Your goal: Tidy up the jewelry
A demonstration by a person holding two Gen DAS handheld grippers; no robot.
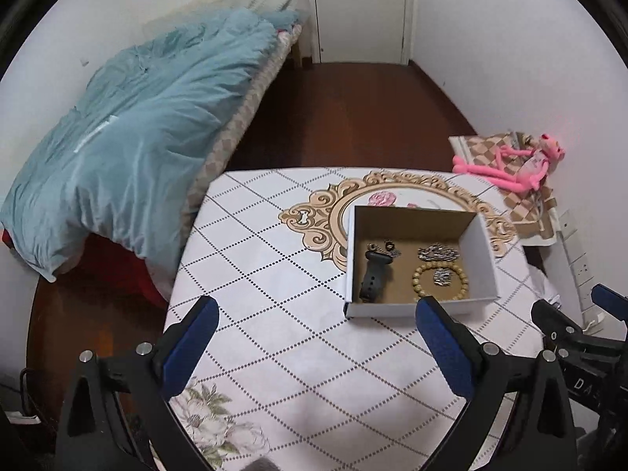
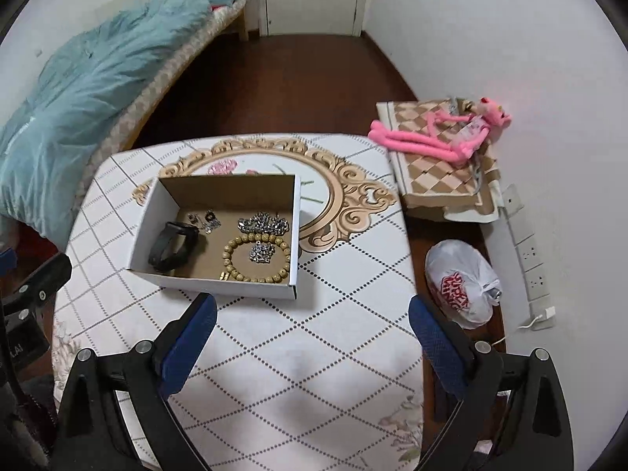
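A white cardboard box [image 1: 486, 259] [image 2: 157, 212] with a brown inside stands on the patterned tablecloth [image 1: 274, 314] [image 2: 333, 314]. In it lie a black watch band [image 1: 371, 278] [image 2: 172, 249], a wooden bead bracelet [image 1: 416, 278] [image 2: 235, 263], a silver chain pile [image 1: 437, 253] [image 2: 263, 223], a small silver piece [image 1: 442, 276] [image 2: 260, 253] inside the bracelet ring, and small silver bits [image 1: 386, 249] [image 2: 206, 219]. My left gripper [image 1: 318, 306] hovers open in front of the box with nothing between its blue pads. My right gripper [image 2: 314, 310] is open and empty too, just right of the box's near corner.
A bed with a blue quilt [image 1: 129, 137] [image 2: 70, 90] lies left of the table. A pink plush toy [image 1: 522, 165] [image 2: 443, 133] rests on a checkered cushion [image 2: 439, 172] at the right. A white plastic bag [image 2: 459, 282] sits on the floor by wall sockets [image 2: 530, 251]. A closed door [image 1: 361, 8] stands behind.
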